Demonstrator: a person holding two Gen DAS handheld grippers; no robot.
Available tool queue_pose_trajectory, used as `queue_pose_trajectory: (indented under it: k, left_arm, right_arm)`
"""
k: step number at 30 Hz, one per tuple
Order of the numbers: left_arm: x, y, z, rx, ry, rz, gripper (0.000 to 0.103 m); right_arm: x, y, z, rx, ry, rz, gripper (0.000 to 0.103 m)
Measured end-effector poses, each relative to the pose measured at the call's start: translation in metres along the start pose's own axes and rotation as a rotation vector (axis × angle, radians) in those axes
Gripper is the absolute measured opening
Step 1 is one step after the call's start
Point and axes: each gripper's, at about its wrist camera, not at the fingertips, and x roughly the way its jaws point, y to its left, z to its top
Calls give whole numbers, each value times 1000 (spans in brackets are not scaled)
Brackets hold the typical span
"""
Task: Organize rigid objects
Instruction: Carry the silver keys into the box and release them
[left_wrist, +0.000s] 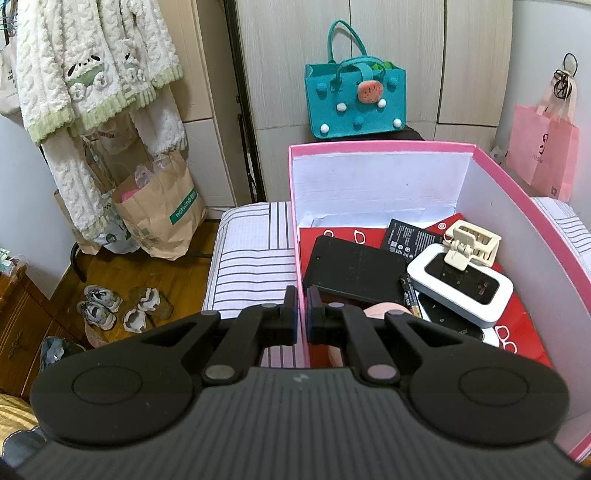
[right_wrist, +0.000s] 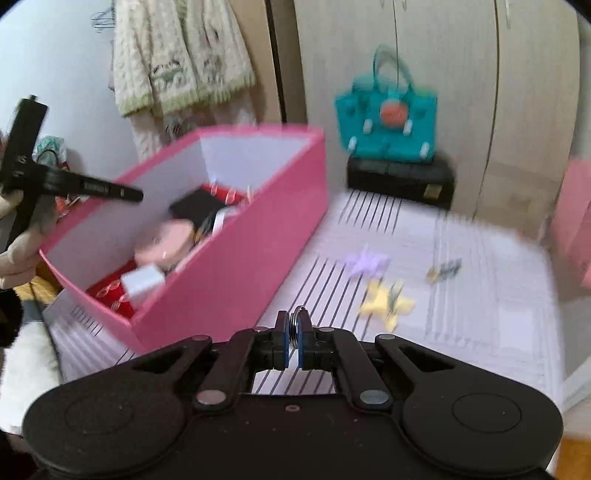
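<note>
A pink box (left_wrist: 376, 147) with white inner walls stands on the striped bed. My left gripper (left_wrist: 302, 306) is shut on the box's left wall, one finger on each side. Inside lie a black case (left_wrist: 354, 269), a white wifi router (left_wrist: 461, 284), a beige clip (left_wrist: 472, 240), a black battery (left_wrist: 410, 236) and a pink round thing (left_wrist: 384, 308). In the right wrist view the box (right_wrist: 236, 269) is at left, blurred. My right gripper (right_wrist: 293, 325) is shut on a metal ring (right_wrist: 296, 321) above the bed, right of the box.
On the bed sheet (right_wrist: 461, 325) lie a yellow clip (right_wrist: 388, 302), a purple clip (right_wrist: 365, 262) and a small dark piece (right_wrist: 443, 271). A teal felt bag (left_wrist: 354, 99) sits on a dark box behind. Paper bags (left_wrist: 162, 210) and shoes (left_wrist: 122, 306) are on the floor at left.
</note>
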Motion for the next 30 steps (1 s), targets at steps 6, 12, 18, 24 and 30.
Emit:
queue_pose_trajectory:
  k: [6, 12, 18, 24, 30]
  left_arm:
    - [0, 1, 2, -10, -6, -4, 5]
    - [0, 2, 1, -11, -8, -6, 5]
    - [0, 3, 1, 2, -8, 1, 5]
    - [0, 3, 0, 5, -8, 3, 5]
    - [0, 2, 0, 1, -8, 0, 5]
  right_arm:
    - [-22, 14, 22, -55, -82, 1, 5]
    - [-44, 22, 60, -108, -157, 9, 5]
    - [-41, 35, 102, -155, -157, 137, 6]
    - [27, 49, 123, -111, 35, 309, 6]
    - [86, 66, 120, -74, 150, 387, 6]
